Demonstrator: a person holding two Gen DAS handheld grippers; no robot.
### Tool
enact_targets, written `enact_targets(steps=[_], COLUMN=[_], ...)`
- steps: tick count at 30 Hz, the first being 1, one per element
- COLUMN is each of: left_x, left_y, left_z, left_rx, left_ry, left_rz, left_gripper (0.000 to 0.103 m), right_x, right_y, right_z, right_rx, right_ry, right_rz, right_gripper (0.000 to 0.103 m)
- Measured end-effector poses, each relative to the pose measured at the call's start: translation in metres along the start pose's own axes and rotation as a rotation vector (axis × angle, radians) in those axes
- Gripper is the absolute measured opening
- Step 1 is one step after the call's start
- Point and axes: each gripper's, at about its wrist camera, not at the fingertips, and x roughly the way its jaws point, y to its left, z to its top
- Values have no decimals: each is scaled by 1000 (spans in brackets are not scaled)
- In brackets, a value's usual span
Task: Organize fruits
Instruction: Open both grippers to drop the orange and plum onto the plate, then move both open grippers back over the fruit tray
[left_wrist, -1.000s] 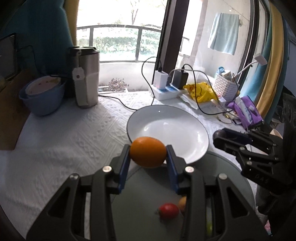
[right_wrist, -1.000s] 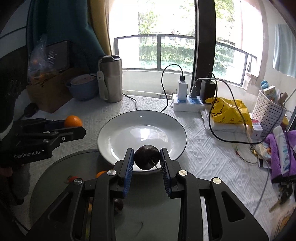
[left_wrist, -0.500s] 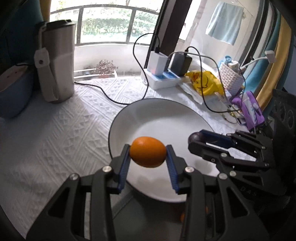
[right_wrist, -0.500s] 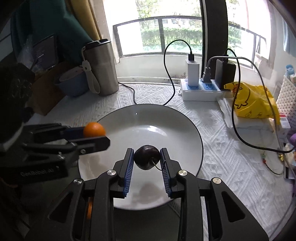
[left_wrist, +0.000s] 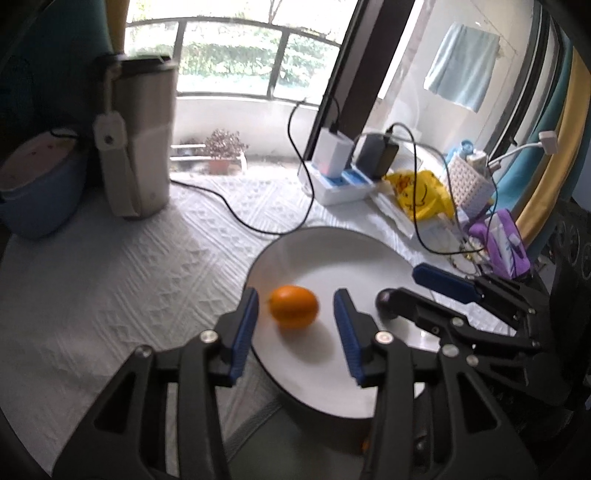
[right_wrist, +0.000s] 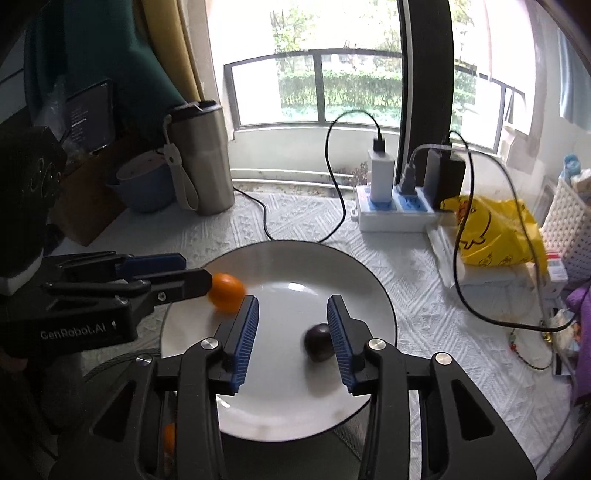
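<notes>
orange (left_wrist: 293, 306) btwn just-opened left claw (left_wrist: 295, 326) pads, untouched, on plate (left_wrist: 369, 251)

both grippers angle downward, jaws just opening. the left gripper (left_wrist: 295, 325) fills the lower centre of its own view, pads apart; the right gripper (right_wrist: 291, 334) sits lower centre, blue pads spread wide.
</notes>
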Motion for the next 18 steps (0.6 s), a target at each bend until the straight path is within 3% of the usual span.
enact_targets(steps=[10, 11, 13, 18], left_x=[-56, -61, -72, -94], left_y=[-11, -12, -14, -19], left_z=[-18, -20, -26, -42], left_rx=[7, 6, -1, -1], left_ry=[-80, -86, -111, -138], left_rz=[38, 40, 22, 24], left_gripper=[51, 56, 89, 90], right_x=[-44, -48, -57, -74], right_y=[21, 22, 27, 36], right_z=[-8, -10, -14, -25], right_rx=[-29, -29, -32, -30], right_ry=[-37, -40, -45, -52], right_rz=[-13, -14, -15, -19], right_gripper=[41, 41, 41, 41])
